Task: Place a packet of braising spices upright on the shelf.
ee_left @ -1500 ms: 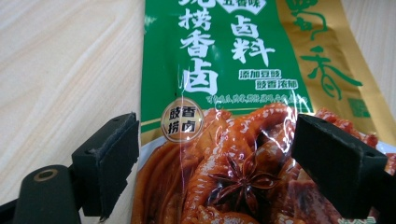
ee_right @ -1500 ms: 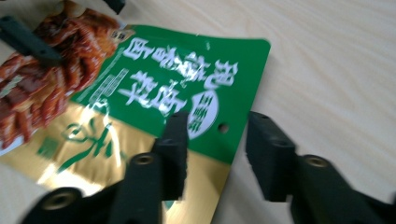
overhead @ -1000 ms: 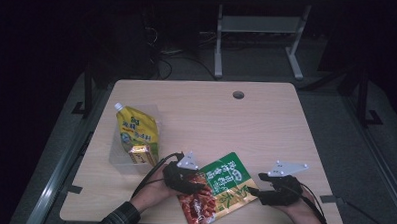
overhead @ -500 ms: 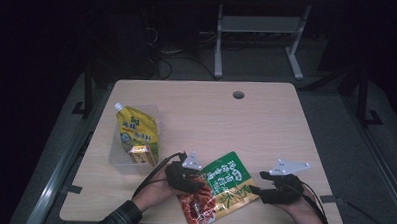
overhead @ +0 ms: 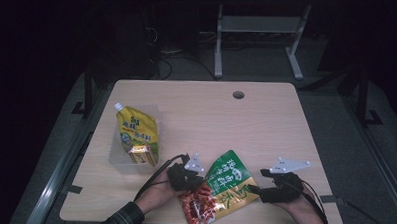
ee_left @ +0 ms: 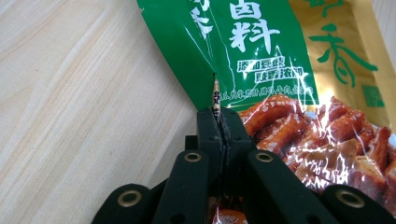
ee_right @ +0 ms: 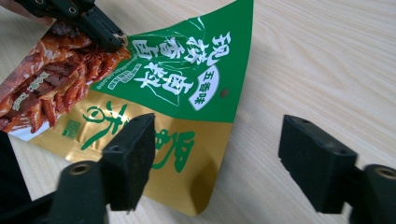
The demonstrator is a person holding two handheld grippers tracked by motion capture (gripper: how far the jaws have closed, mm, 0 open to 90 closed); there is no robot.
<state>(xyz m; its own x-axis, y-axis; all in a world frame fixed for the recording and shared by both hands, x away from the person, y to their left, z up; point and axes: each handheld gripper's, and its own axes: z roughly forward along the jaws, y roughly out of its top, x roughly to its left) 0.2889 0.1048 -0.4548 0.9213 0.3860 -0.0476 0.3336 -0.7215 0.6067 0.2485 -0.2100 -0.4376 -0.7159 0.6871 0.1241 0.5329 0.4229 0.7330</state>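
Note:
A green, gold and red snack packet (overhead: 224,190) lies flat near the table's front edge. My left gripper (overhead: 196,181) is at the packet's left side. Its jaws have just been closing and are now shut on the packet's edge (ee_left: 215,93), which stands pinched between the pads. My right gripper (overhead: 254,188) is at the packet's right corner. Its jaws have just been opening and stand wide apart, with the gold corner (ee_right: 187,163) lying between them and no pad touching it. The left gripper (ee_right: 105,32) also shows at the top left of the right gripper view.
A yellow spout pouch (overhead: 136,130) and a small box (overhead: 141,155) lie in a clear tray (overhead: 116,158) on the left of the wooden table (overhead: 236,128). A cable hole (overhead: 238,95) sits near the far edge. Dark floor and a metal frame lie beyond.
The left gripper's jaws have closed onto the packet's left edge. The right gripper's jaws have spread wider at the gold corner. Both hands have stayed about where they were.

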